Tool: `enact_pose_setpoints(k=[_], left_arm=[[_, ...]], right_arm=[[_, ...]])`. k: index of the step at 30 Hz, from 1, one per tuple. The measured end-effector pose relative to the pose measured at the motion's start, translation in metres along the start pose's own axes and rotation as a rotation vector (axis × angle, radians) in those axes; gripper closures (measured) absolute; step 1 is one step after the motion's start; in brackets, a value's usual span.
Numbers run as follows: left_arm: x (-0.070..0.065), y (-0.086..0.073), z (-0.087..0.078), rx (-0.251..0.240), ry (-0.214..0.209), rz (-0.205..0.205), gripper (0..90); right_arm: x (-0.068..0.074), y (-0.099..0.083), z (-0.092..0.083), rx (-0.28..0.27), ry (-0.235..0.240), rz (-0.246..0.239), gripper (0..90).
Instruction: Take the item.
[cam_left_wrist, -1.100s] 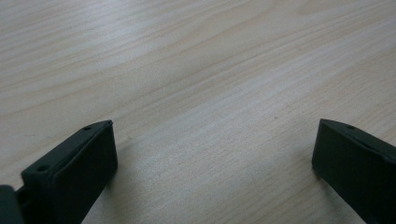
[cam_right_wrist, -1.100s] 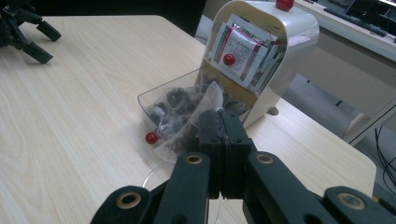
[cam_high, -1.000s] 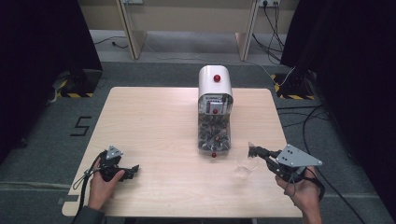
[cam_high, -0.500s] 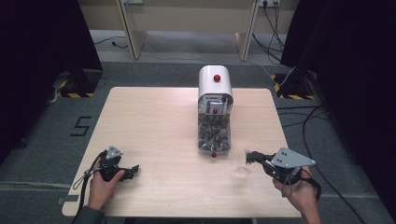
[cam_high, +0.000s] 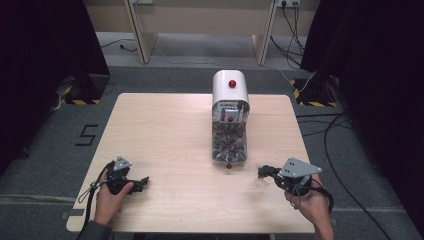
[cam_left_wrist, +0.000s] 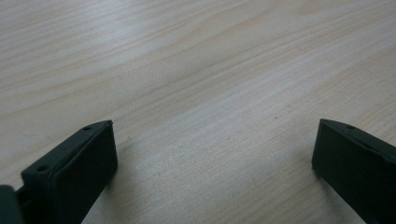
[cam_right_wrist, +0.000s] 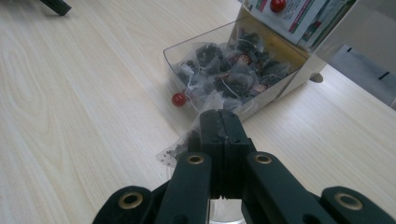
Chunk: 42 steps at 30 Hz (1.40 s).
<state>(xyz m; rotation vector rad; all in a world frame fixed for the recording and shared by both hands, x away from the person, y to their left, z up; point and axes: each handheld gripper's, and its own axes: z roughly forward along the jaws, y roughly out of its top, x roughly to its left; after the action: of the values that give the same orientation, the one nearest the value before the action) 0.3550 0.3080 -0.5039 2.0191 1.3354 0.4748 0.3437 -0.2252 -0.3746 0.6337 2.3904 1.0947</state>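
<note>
- Right gripper (cam_right_wrist: 219, 122): jaws pressed together on a translucent tea bag (cam_right_wrist: 184, 142), pinched at its top so the body hangs toward the table (cam_high: 165, 130), just near-right of the dispenser.
- Dispenser (cam_high: 230, 90): its clear drawer (cam_right_wrist: 205, 51) stands pulled out, giving access to more bags.
- Left gripper (cam_high: 142, 181): jaws wide apart, empty, parked low at near left, clear of the work.

Grey carpet floor (cam_high: 165, 80) under a pale wooden table (cam_high: 165, 130) — black curtains (cam_high: 45, 60) flanking.
</note>
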Motion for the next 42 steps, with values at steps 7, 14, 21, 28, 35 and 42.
enact_pose_setpoints(k=[7, 14, 21, 28, 35, 42], left_arm=[[0.0, 0.0, 0.0, 0.0, 0.0, 0.0, 0.0], [0.0, 0.0, 0.0, 0.0, 0.0, 0.0, 0.0], [0.0, 0.0, 0.0, 0.0, 0.0, 0.0, 0.0], [0.0, 0.0, 0.0, 0.0, 0.0, 0.0, 0.0], [0.0, 0.0, 0.0, 0.0, 0.0, 0.0, 0.0], [0.0, 0.0, 0.0, -0.001, -0.001, 0.0, 0.0]], right_arm=[[-0.003, -0.004, 0.004, 0.012, -0.001, 0.015, 90.0], [-0.007, -0.01, 0.01, 0.031, 0.001, 0.027, 90.0], [-0.01, -0.016, 0.015, 0.044, 0.003, 0.052, 89.4], [-0.011, -0.015, 0.015, 0.034, 0.008, 0.065, 82.5], [-0.014, -0.014, 0.011, -0.013, -0.033, 0.117, 69.3], [-0.02, -0.018, 0.009, -0.044, -0.063, 0.171, 65.4]])
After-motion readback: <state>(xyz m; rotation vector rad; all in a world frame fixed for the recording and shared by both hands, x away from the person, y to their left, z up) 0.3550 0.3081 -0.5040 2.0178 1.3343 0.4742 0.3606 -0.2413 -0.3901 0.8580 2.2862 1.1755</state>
